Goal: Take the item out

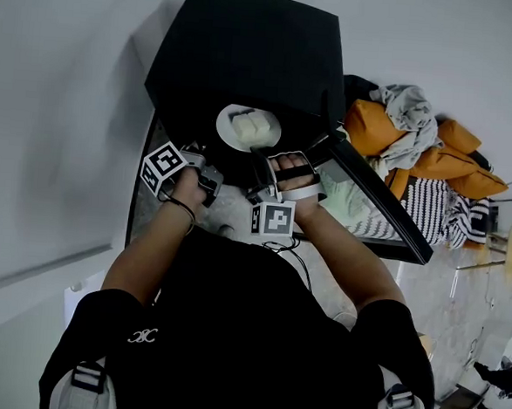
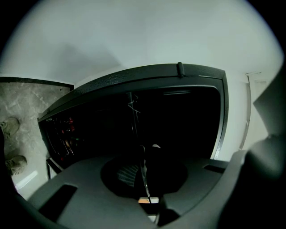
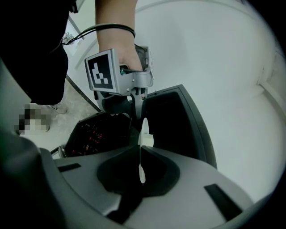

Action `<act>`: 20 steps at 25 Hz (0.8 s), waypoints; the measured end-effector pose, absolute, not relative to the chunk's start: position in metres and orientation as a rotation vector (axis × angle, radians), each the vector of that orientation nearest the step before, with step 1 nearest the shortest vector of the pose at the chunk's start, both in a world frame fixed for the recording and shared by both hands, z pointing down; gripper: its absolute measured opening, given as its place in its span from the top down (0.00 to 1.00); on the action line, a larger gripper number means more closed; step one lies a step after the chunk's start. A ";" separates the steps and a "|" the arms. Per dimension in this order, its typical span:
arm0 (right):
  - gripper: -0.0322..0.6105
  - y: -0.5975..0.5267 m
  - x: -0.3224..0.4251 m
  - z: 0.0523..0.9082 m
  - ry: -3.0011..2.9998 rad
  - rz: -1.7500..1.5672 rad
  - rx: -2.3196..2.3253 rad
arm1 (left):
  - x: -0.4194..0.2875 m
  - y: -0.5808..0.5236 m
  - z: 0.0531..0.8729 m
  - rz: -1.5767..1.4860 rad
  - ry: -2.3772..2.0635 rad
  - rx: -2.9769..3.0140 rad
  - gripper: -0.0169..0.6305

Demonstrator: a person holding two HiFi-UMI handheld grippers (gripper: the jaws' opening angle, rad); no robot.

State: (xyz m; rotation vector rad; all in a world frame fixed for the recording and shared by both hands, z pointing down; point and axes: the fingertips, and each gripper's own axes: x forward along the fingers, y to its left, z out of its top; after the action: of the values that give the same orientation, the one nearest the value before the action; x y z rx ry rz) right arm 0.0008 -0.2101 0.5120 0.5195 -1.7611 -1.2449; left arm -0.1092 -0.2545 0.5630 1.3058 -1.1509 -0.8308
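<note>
A white plate with pale food blocks sits at the mouth of the black microwave. My left gripper is at the plate's left near rim and my right gripper at its right near rim. In the right gripper view the plate stands edge-on between the closed jaws of the right gripper, with a food block on it and the left gripper on the far rim. In the dark left gripper view the left gripper is shut on the thin plate edge.
The microwave door hangs open to the right. Behind it lies a pile of orange, grey and striped cloth. The marble counter runs under my hands. A white wall stands to the left.
</note>
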 end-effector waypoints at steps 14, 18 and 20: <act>0.92 -0.182 0.008 0.495 -1.823 -1.443 0.572 | -0.107 -0.255 0.567 -0.841 -1.136 1.283 0.91; 0.92 -0.174 0.011 0.486 -1.818 -1.473 0.564 | -0.108 -0.256 0.568 -0.838 -1.136 1.283 0.91; 0.92 -0.171 0.012 0.482 -1.832 -1.481 0.571 | -0.109 -0.257 0.568 -0.832 -1.138 1.286 0.91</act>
State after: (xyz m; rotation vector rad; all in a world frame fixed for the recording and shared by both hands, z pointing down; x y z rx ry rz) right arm 0.0124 -0.1708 0.4824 0.5715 -1.8325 -1.4807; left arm -0.1087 -0.2565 0.5682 1.2862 -1.1381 -0.8324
